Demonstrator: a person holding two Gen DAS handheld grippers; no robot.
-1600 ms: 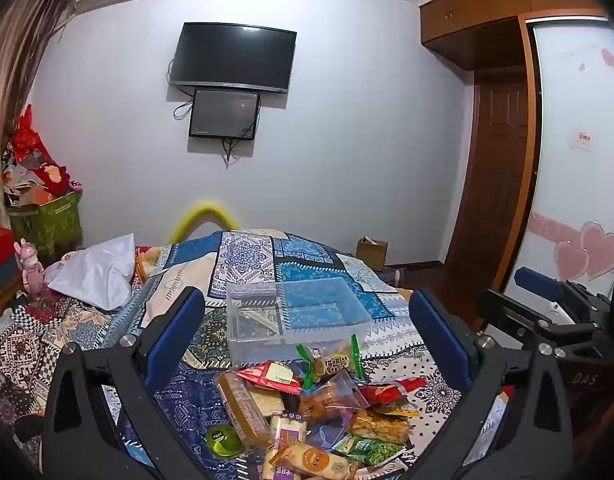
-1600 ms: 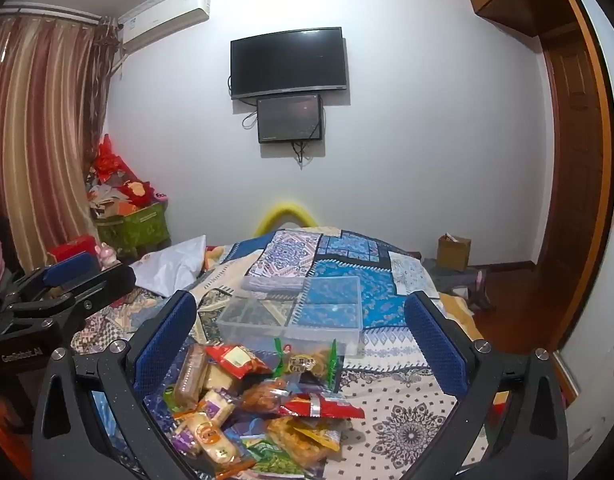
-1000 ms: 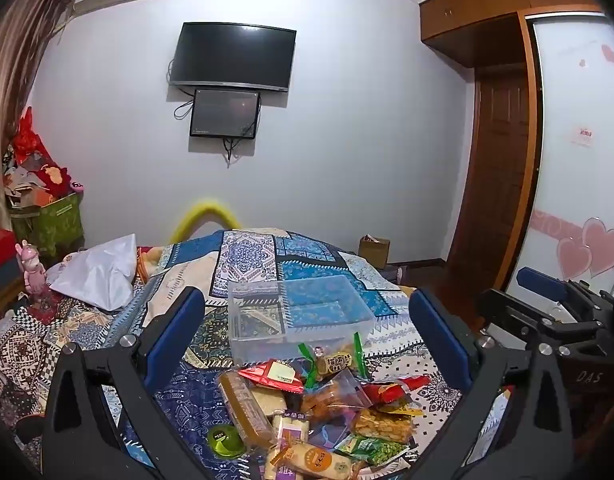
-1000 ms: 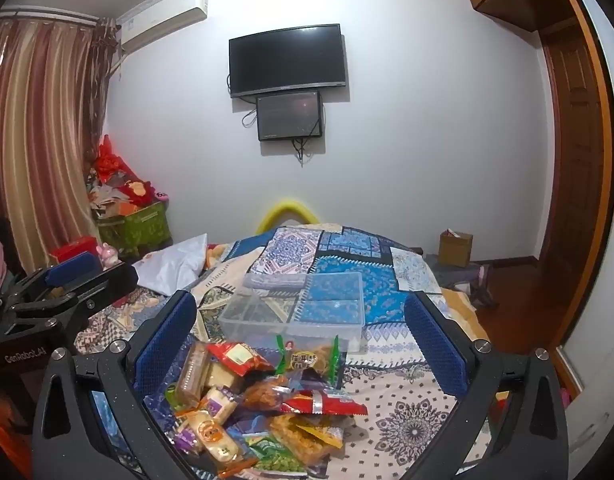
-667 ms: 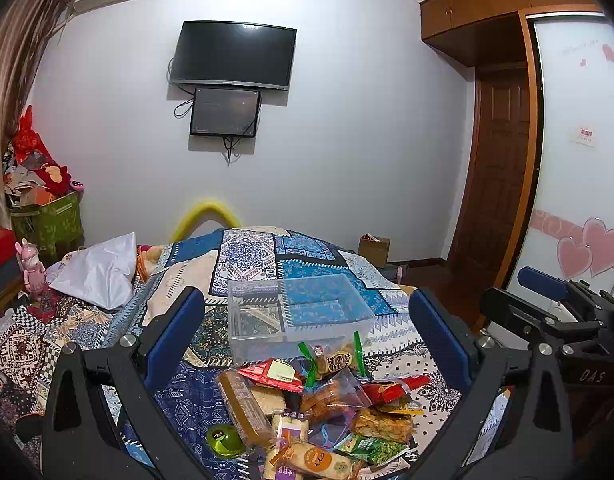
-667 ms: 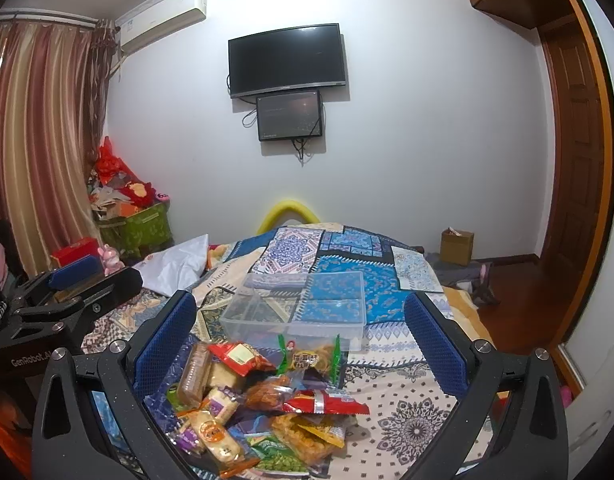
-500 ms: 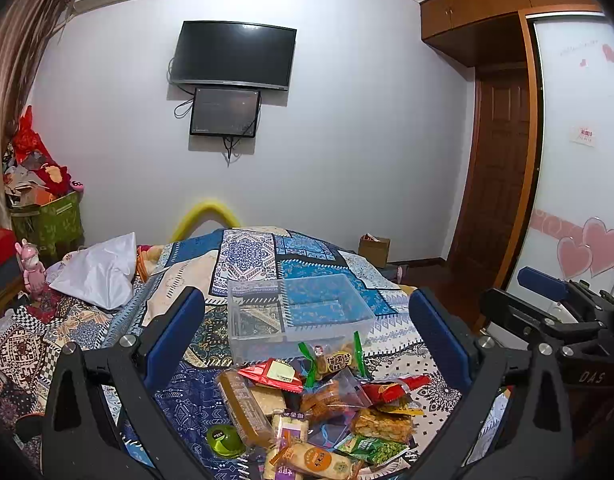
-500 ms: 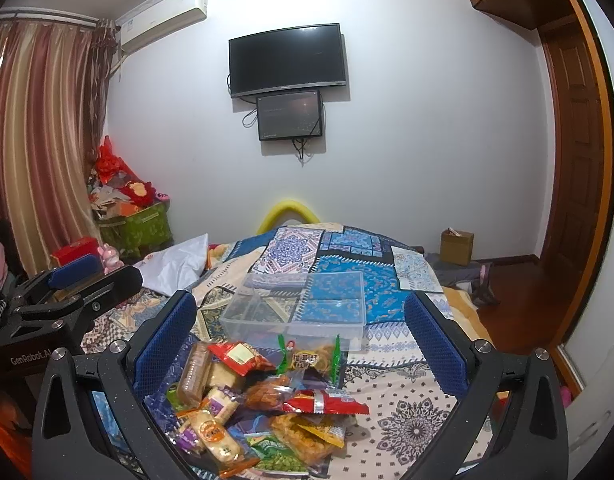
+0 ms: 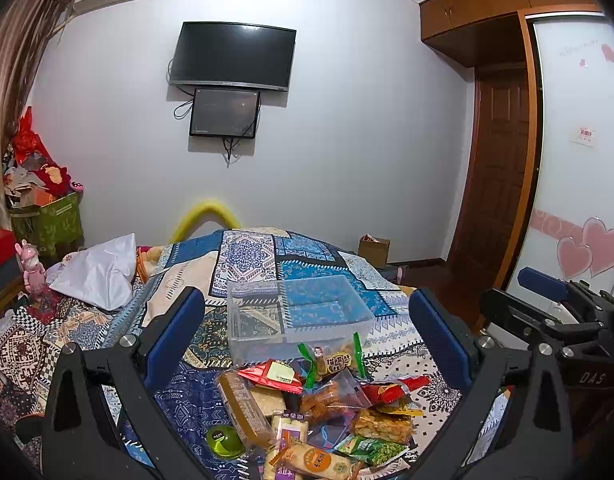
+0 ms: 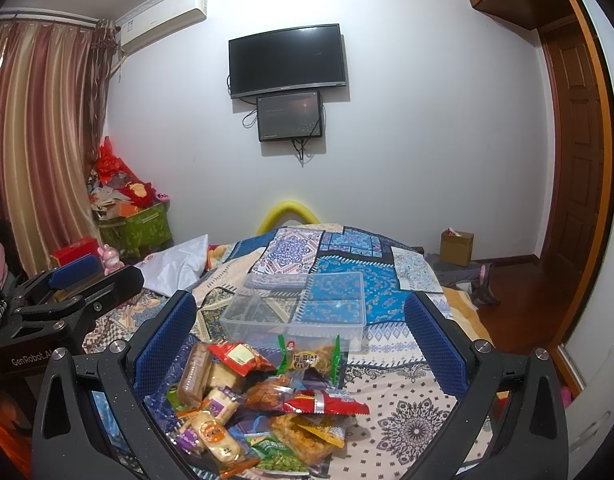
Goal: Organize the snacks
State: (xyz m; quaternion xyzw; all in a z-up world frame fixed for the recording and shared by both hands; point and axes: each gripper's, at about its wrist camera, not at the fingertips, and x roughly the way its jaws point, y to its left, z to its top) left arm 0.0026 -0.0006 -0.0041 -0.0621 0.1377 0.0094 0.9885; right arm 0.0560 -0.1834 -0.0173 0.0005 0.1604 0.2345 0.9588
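A pile of wrapped snacks (image 9: 319, 408) lies on the patterned bedspread, also seen in the right wrist view (image 10: 267, 400). Behind it stands an empty clear plastic box (image 9: 295, 316) with a divider, which the right wrist view also shows (image 10: 303, 312). My left gripper (image 9: 307, 332) is open and empty, held above the pile. My right gripper (image 10: 299, 340) is open and empty, also above the pile. Each gripper shows at the edge of the other's view: the right one (image 9: 555, 312), the left one (image 10: 59, 300).
A white pillow (image 9: 99, 272) lies at the bed's left. A green box of clutter (image 10: 135, 228) stands by the curtain. A small cardboard box (image 10: 457, 242) sits on the floor by the wooden door (image 9: 503, 184). Two screens (image 9: 233, 56) hang on the far wall.
Both grippers have barely shifted; the box and snacks sit slightly lower in view. Nothing has been taken hold of.
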